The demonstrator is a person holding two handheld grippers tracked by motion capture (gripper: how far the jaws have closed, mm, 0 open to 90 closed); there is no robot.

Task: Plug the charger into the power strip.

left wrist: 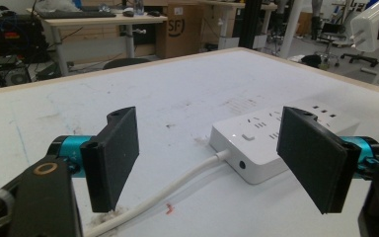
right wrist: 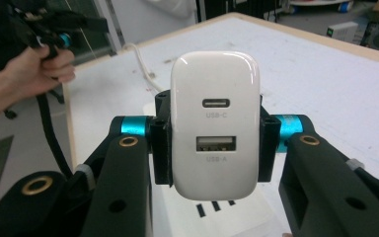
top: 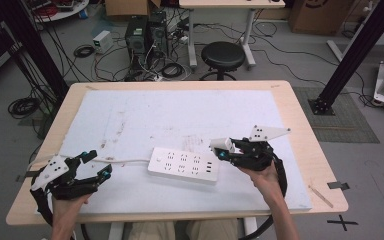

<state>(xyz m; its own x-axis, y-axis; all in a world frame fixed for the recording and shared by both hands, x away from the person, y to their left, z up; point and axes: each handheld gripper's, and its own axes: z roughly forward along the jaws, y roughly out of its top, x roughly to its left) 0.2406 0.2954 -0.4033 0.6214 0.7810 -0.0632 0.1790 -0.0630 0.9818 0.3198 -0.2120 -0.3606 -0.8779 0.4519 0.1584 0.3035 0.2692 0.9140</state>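
1. One white USB charger is pinched between the jaws of the right gripper, just above the right end of the power strip.
2. The jaws of the left gripper are spread wide beside the strip's cable.

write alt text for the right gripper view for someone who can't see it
The right gripper clamps a white charger between its two black jaws, its USB-C and USB-A ports facing the camera. Below it lies a white power strip on the white table; at upper left, a hand holds the left gripper.
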